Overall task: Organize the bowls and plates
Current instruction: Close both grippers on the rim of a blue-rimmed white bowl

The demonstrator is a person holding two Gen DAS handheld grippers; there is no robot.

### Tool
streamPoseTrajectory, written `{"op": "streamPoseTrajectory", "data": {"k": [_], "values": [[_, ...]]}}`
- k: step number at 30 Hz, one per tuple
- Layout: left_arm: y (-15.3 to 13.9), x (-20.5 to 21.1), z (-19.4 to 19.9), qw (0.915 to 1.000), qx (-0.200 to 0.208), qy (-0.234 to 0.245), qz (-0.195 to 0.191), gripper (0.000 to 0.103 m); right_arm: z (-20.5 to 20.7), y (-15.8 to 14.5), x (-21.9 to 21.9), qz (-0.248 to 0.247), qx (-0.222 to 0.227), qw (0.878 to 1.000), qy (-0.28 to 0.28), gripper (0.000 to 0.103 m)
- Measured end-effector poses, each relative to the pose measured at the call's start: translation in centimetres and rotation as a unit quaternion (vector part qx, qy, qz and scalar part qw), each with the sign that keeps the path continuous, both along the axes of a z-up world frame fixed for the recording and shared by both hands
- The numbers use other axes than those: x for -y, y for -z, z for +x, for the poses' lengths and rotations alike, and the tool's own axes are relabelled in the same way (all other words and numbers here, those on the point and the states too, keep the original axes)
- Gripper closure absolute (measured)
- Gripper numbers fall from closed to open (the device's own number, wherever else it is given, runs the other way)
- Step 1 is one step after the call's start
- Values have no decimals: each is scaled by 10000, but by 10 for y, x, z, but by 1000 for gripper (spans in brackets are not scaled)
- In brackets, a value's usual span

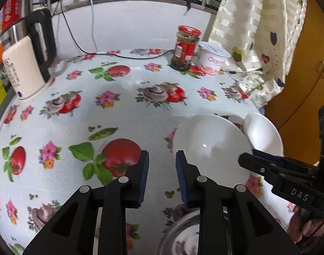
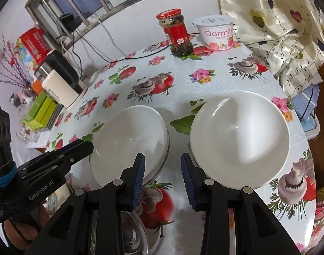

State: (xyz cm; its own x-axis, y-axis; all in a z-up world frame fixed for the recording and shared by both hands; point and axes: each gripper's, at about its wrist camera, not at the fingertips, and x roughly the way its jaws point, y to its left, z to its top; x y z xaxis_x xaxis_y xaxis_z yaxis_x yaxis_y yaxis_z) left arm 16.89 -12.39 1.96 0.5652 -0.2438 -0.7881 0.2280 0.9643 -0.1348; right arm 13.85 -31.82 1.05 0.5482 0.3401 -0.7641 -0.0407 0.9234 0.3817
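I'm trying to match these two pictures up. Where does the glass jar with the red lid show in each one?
Left wrist view: the glass jar with the red lid stands at upper centre-right, at the table's far edge.
Right wrist view: the same jar stands at top centre, slightly tilted by the lens.
Shared landmark: the white yogurt tub stands just right of it in both.

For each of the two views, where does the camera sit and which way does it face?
Left wrist: on the left gripper, facing the table's far edge; the right gripper enters from the right.
Right wrist: on the right gripper, looking down at two white bowls; the left gripper shows at left.
Shared: both bowls, red-lidded jar, yogurt tub, kettle.
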Motion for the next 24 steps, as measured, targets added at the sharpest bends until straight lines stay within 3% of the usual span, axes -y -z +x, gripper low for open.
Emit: {"op": "streamPoseTrajectory", "data": {"k": [10, 19, 24], "values": [[7, -5, 7, 9997, -221, -57, -132, 76, 4, 1, -4, -75, -9, 10000, -42, 73], [3, -8, 6, 9977, -355, 13, -583, 76, 6, 2, -7, -128, 13, 9999, -69, 74], [5, -3, 6, 9972, -399, 105, -625, 76, 6, 4, -6, -114, 14, 9999, -72, 75]]}}
